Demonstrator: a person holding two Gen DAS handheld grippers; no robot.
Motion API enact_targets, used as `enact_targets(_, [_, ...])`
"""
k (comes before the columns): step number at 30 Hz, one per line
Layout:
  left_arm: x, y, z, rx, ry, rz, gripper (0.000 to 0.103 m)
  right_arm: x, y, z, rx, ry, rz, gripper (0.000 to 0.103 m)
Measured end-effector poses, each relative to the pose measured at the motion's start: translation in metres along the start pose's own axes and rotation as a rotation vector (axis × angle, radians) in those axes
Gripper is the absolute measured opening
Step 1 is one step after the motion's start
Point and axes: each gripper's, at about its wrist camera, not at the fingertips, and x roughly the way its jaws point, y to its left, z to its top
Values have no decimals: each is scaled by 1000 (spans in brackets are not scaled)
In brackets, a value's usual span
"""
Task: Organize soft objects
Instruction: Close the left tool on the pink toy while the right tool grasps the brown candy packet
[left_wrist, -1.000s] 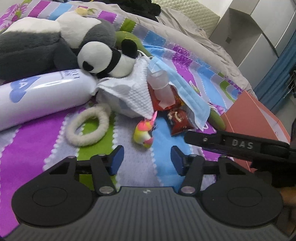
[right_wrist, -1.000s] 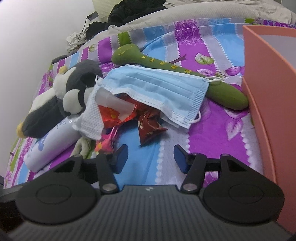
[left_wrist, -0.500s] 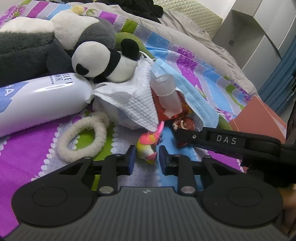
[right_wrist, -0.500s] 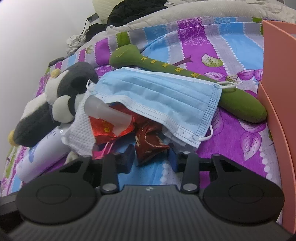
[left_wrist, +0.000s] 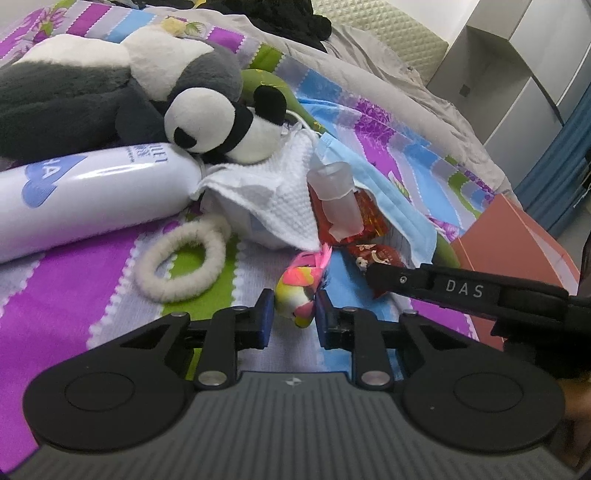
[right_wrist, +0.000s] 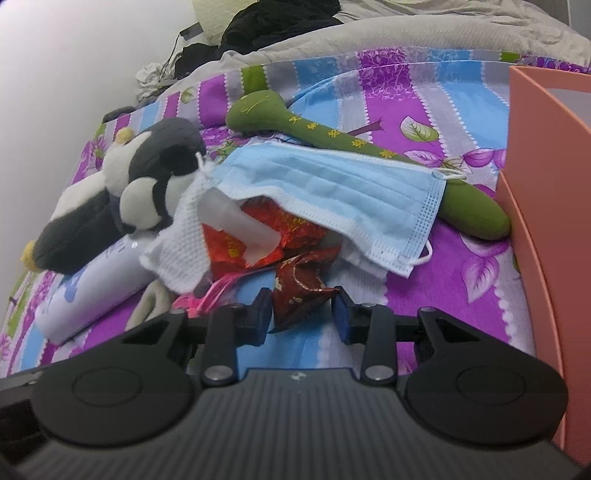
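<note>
The left gripper (left_wrist: 293, 314) has its blue pads pressed against a small yellow-and-pink plush toy (left_wrist: 299, 291) at 6 o'clock of the pile, jaws drawn in narrow on it; the toy's lower end is cut off behind the pads. The right gripper (right_wrist: 302, 314) is closing on a dark red pouch (right_wrist: 301, 284) — its left pad touches the pouch and the pouch's corner reaches the right pad, but how firm the grip is I cannot tell. From the left wrist view the right gripper's arm crosses at 3 o'clock and hides most of that pouch. On the striped bedspread (left_wrist: 92, 288), the panda plush (left_wrist: 207, 122) lies at 11 o'clock. A blue face mask (right_wrist: 332, 188) covers part of the green plush stick (right_wrist: 469, 210), whose end abuts the orange box (right_wrist: 543, 184) — its inside is not visible.
</note>
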Motion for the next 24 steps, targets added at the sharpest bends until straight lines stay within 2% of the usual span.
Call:
enact_targets(16, [-59, 0, -31, 0, 29, 12, 27, -68, 12, -37, -11, 69, -59, 38])
enact_targets(24, [-96, -5, -42, 12, 42, 31, 27, -96, 17, -55, 11, 131, -42, 38])
